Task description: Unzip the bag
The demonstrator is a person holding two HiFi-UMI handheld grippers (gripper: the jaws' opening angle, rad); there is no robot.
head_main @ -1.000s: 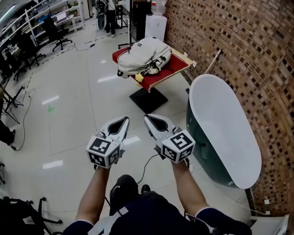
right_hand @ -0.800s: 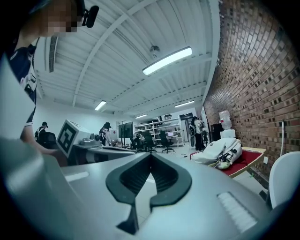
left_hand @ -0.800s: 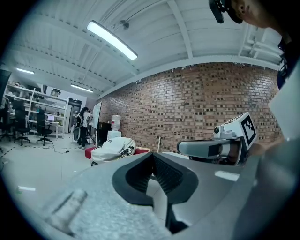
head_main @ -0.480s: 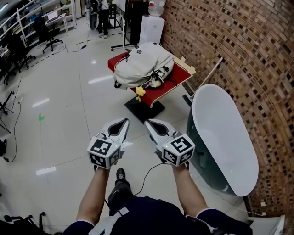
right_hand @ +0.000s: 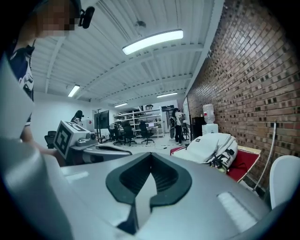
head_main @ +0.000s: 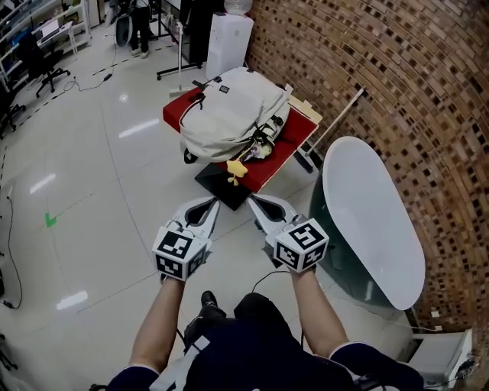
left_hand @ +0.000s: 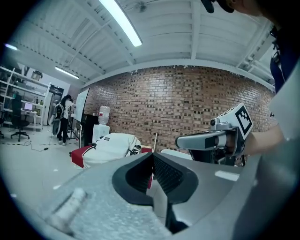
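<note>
A cream-white backpack (head_main: 229, 111) lies on a red-topped small table (head_main: 177, 114) ahead of me, with dark straps and a yellow tag (head_main: 237, 169) hanging at its near edge. It also shows in the left gripper view as the backpack (left_hand: 112, 146) and in the right gripper view as the backpack (right_hand: 211, 146). My left gripper (head_main: 211, 205) and right gripper (head_main: 254, 201) are held side by side above the floor, short of the table. Both are shut with nothing between the jaws.
A white oval tub (head_main: 370, 218) stands at the right along the brick wall (head_main: 412, 99). A broom handle (head_main: 332, 122) leans by the table. A white cabinet (head_main: 229, 34), a person (head_main: 140, 23) and office chairs (head_main: 42, 57) stand further back. A cable (head_main: 260, 282) runs on the floor.
I have walked closer: the backpack and table are nearer and larger in the head view. Both grippers stay shut and keep their place in front of me.
</note>
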